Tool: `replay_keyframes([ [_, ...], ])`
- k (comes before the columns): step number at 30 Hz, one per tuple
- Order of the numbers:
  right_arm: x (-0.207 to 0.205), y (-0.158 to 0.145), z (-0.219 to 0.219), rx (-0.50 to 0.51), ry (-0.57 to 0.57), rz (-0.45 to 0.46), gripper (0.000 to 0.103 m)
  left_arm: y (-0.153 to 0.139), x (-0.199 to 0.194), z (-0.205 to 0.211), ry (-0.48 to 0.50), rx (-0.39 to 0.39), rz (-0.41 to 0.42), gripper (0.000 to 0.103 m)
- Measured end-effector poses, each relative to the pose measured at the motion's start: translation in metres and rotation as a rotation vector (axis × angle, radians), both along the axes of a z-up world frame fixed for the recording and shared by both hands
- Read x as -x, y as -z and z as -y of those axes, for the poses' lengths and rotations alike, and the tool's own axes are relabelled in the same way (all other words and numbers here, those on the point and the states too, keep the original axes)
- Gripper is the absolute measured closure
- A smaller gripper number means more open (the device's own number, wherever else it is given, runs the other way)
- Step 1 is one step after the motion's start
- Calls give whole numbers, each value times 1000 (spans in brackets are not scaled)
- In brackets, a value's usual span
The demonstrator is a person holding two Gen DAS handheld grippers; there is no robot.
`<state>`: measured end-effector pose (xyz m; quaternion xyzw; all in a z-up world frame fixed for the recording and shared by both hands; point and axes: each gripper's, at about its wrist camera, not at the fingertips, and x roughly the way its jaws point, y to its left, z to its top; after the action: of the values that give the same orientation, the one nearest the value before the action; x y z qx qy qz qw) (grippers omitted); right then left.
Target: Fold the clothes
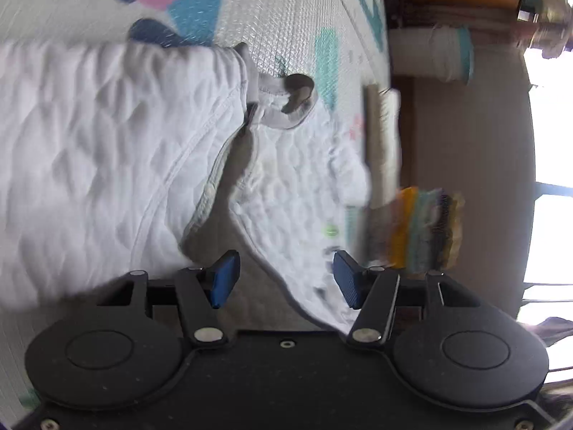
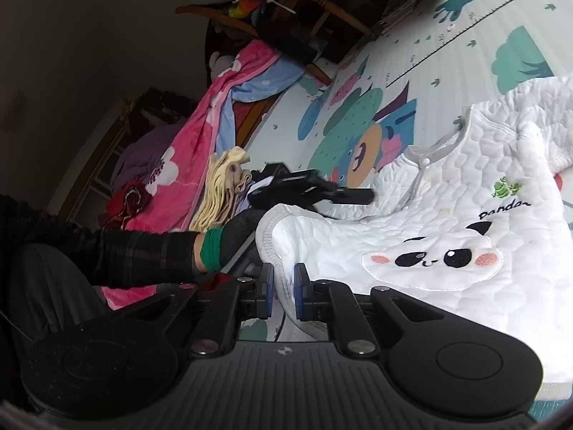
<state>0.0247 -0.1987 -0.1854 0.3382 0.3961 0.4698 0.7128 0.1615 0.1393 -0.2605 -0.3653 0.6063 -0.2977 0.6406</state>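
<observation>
A white quilted child's top (image 2: 447, 215) with a panda face and grey trim lies on a colourful play mat (image 2: 447, 61). My right gripper (image 2: 283, 292) is shut on the ribbed hem of the top at its near left corner. In the left wrist view the same white top (image 1: 107, 150) fills the left and middle, its grey neckline (image 1: 286, 107) further ahead. My left gripper (image 1: 286, 279) is open and empty, with its blue pads just above the cloth. The left gripper also shows in the right wrist view (image 2: 315, 190), held by a gloved hand over the top's edge.
A pink and blue blanket (image 2: 200, 136) and a pile of yellowish clothes (image 2: 222, 193) lie left of the mat. Wooden furniture (image 2: 322, 10) stands at the back. In the left wrist view a stack of folded coloured clothes (image 1: 422, 229) sits by the mat's edge.
</observation>
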Motion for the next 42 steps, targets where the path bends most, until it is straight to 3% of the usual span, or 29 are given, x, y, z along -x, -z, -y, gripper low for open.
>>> replay_keyframes([
  [1,1,0,-1,4,-4,1,89,-6,-1,8,50,-62,58,99],
  [5,3,0,-14,89,-44,53,89,-49,-3,17,162,-115,313,101],
  [7,7,1,-32,164,-104,106,89,-64,-3,21,264,-227,458,101],
  [10,17,15,-67,324,-220,187,89,-52,-6,19,311,-311,480,101],
  [13,32,32,-96,482,-324,281,89,-43,-4,25,342,-327,486,101],
  [16,51,42,-113,630,-419,388,85,-44,6,35,413,-357,551,101],
  [17,57,44,-116,657,-437,416,82,-41,8,37,433,-373,566,101],
  [19,68,47,-118,665,-483,435,65,-38,10,36,456,-395,582,100],
  [21,79,46,-115,642,-511,452,64,-38,11,34,453,-401,594,100],
  [24,87,38,-102,601,-496,463,62,-44,10,36,483,-412,594,93],
  [25,85,36,-94,596,-460,460,62,-50,10,37,494,-426,610,88],
  [29,60,32,-63,673,-259,445,62,-75,15,37,498,-528,729,88],
  [31,47,31,-48,727,-144,451,62,-86,25,47,533,-496,793,87],
  [33,37,32,-36,784,-42,472,62,-89,36,61,561,-455,840,81],
  [34,34,33,-32,811,-5,488,62,-85,38,67,565,-452,847,73],
  [38,32,66,-23,883,-18,467,60,-44,39,84,642,-541,798,52],
  [40,36,76,-26,914,-57,481,58,-42,29,92,711,-578,771,56],
  [42,41,67,-25,897,-30,524,61,-54,19,95,651,-565,813,62],
])
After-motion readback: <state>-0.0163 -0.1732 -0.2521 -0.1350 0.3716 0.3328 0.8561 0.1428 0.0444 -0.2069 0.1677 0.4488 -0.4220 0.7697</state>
